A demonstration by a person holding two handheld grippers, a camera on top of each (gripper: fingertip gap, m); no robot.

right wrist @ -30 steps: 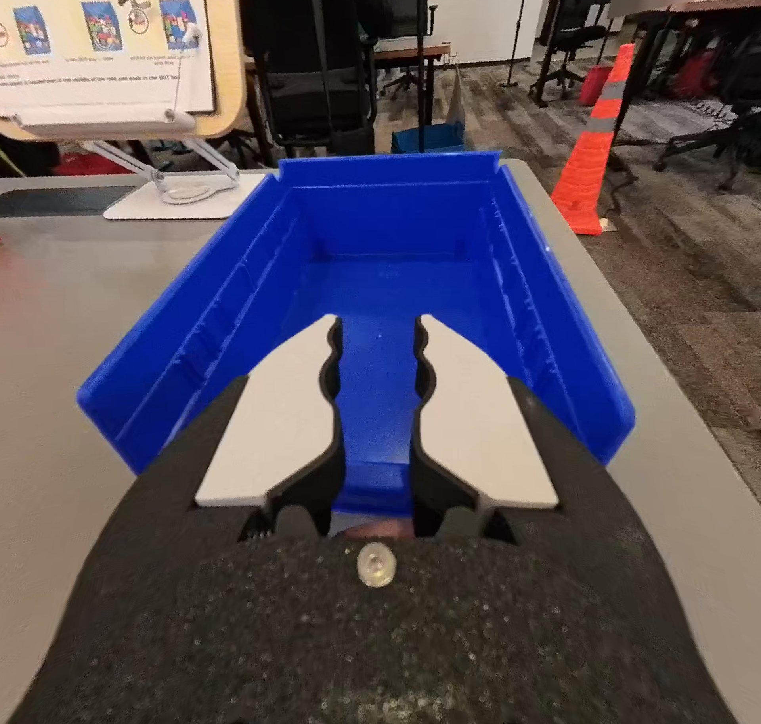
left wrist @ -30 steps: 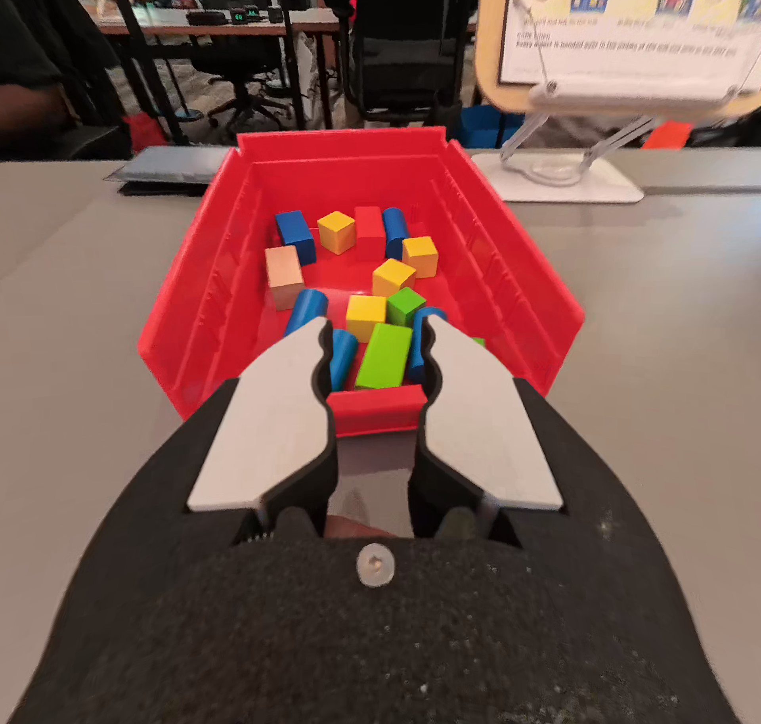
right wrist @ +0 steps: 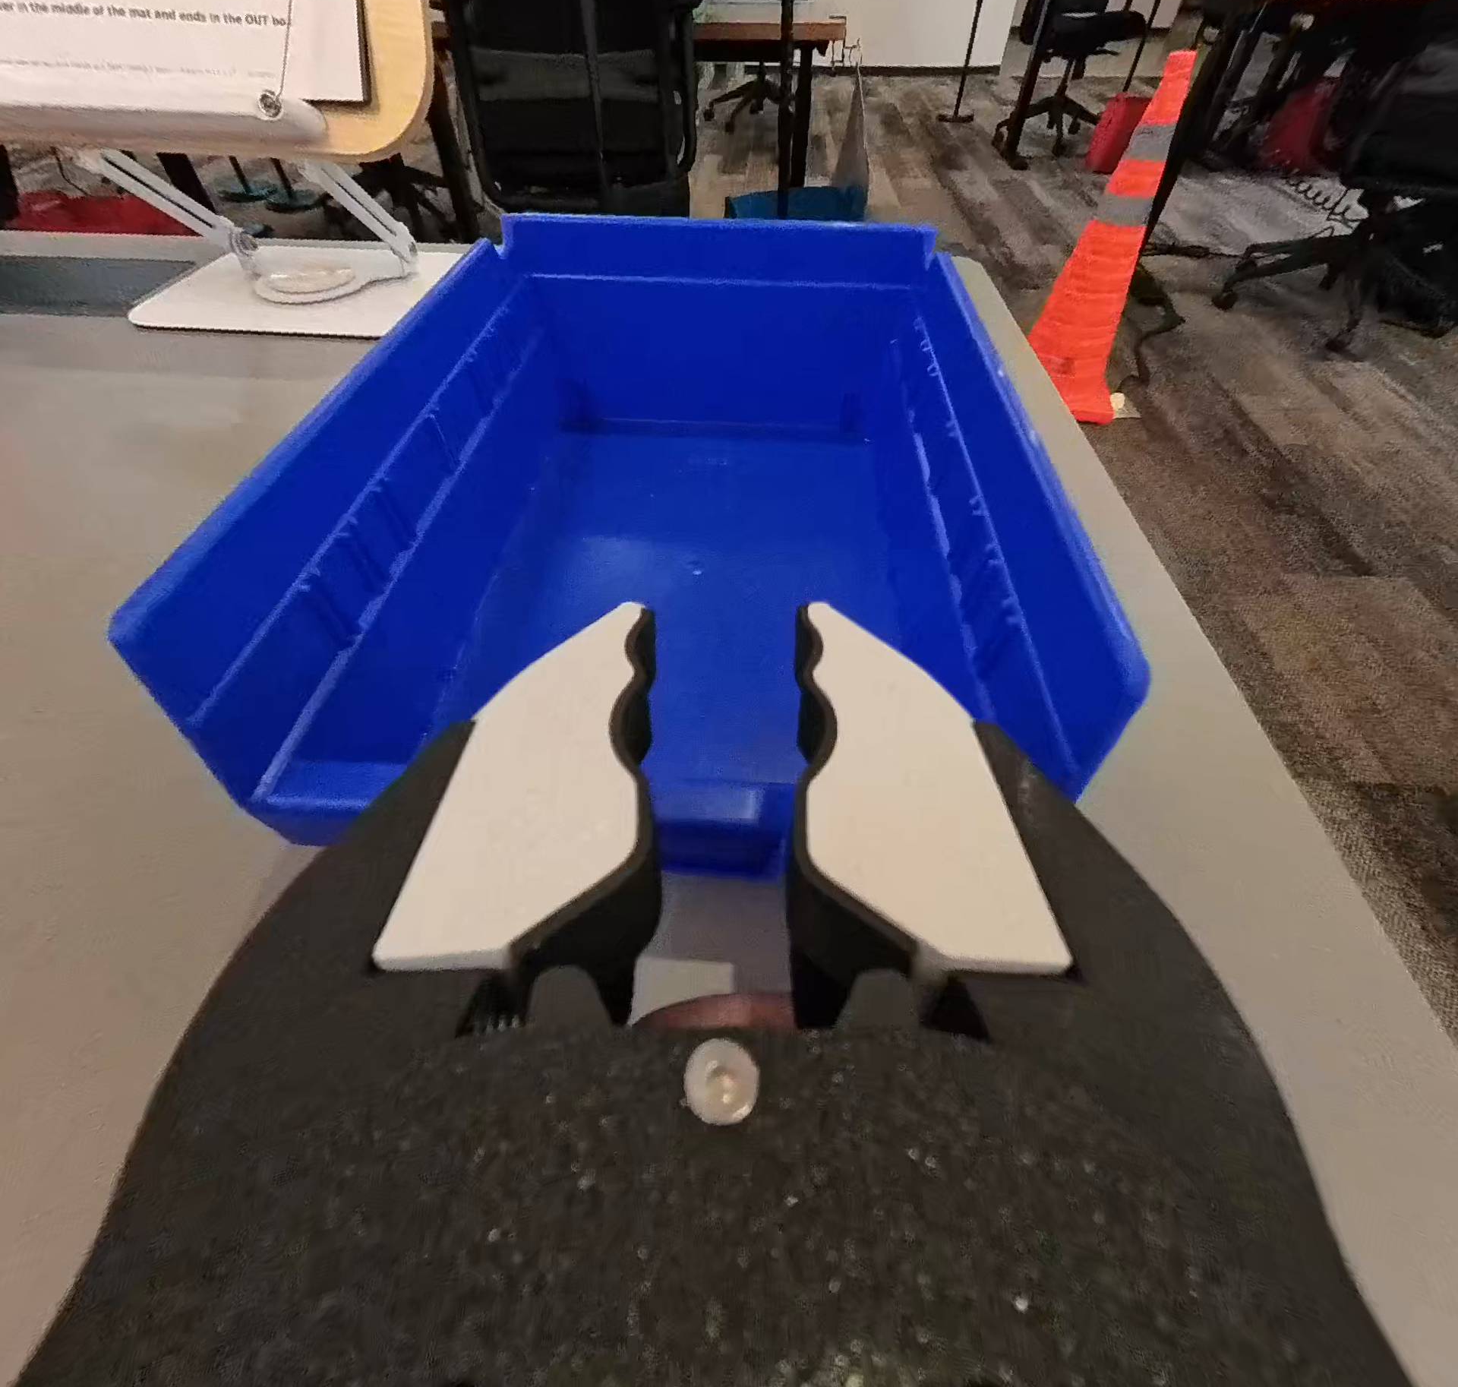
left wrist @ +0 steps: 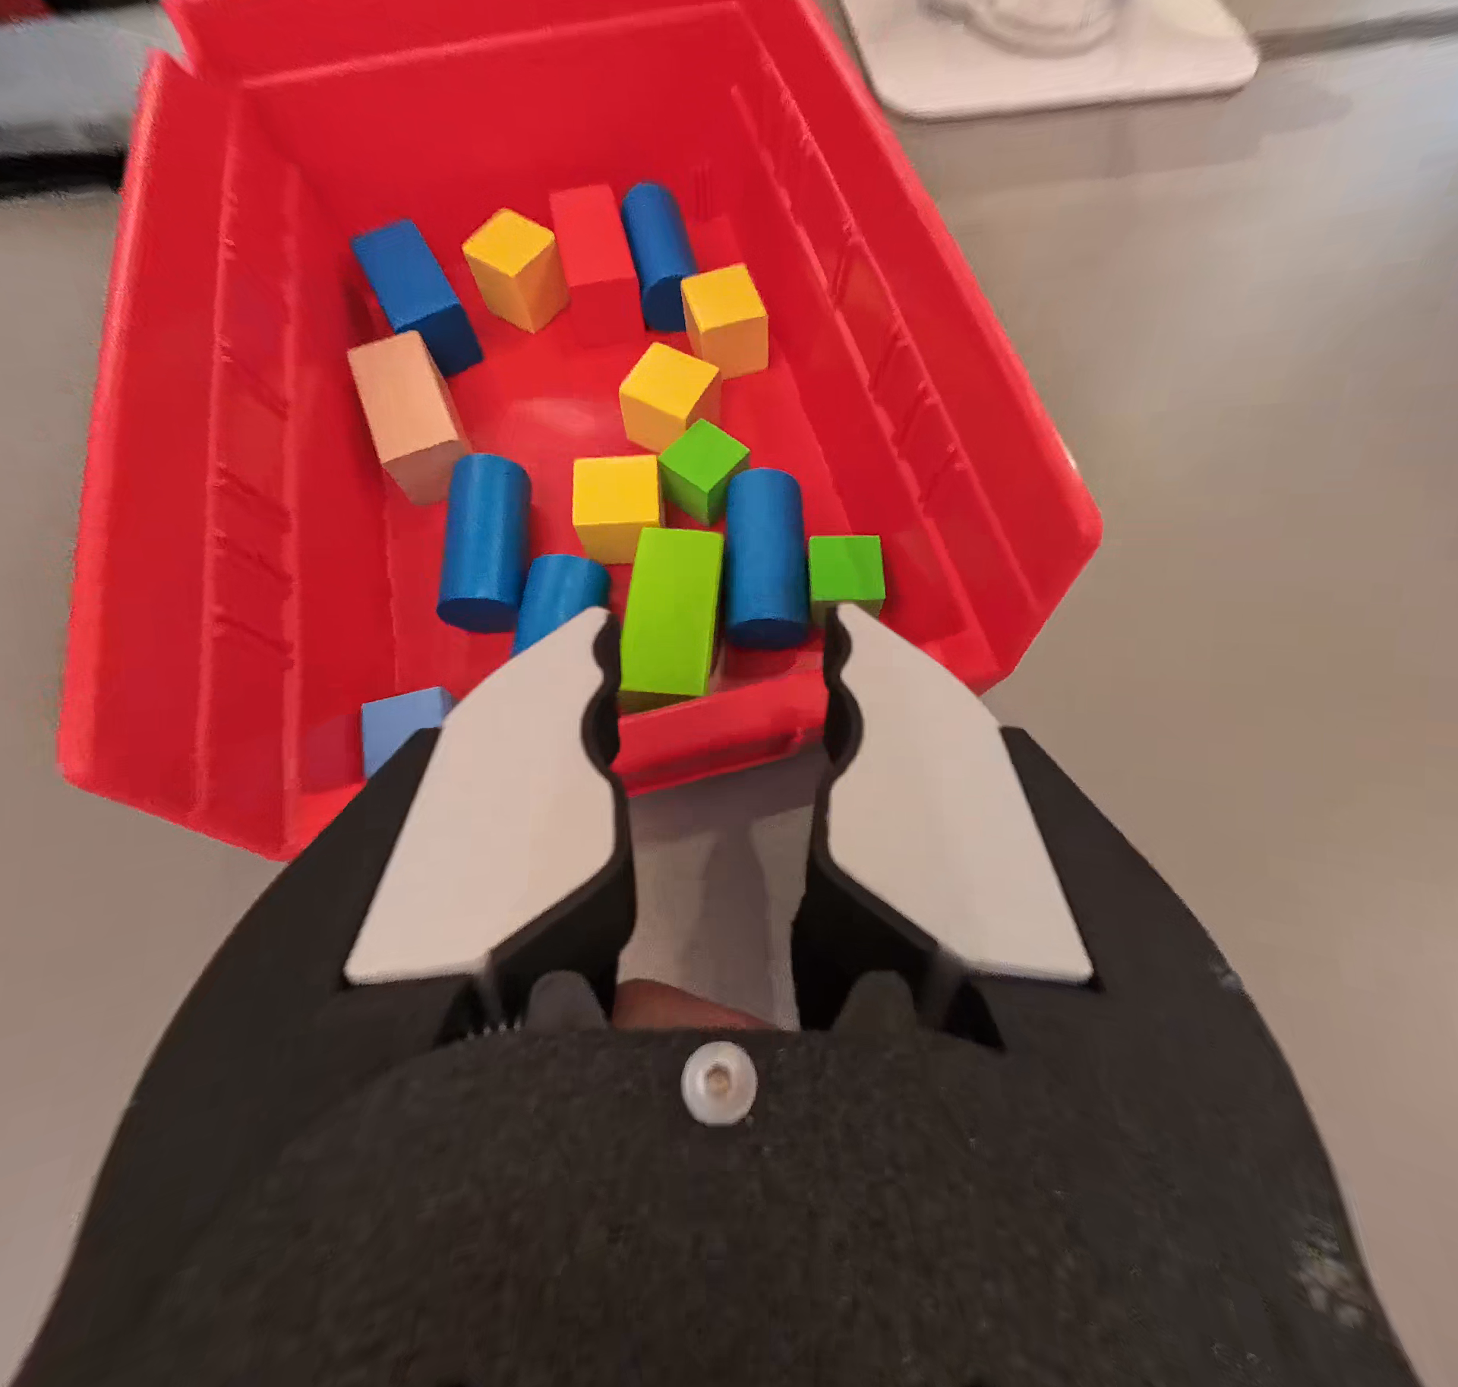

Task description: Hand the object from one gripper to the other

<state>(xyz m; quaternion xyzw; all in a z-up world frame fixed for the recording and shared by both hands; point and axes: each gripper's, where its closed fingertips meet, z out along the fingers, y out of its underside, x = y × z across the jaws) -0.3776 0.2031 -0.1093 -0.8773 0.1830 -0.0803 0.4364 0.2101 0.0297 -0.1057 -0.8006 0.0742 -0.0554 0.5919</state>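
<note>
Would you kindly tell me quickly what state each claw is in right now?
Left claw: open, holding nothing, above the near end of the red bin.
Right claw: open, holding nothing, over the blue bin.

Light: bright, even, indoor; source not visible.
Shadows: soft, faint on table [left wrist: 1183, 481].
Glare: pale sheen on red bin [left wrist: 237, 418] floor and blue bin [right wrist: 331, 560] floor.
Blur: left view smeared toward top edge; right view sharp.
Distortion: wide-angle; bin walls splay, table edges bow.
</note>
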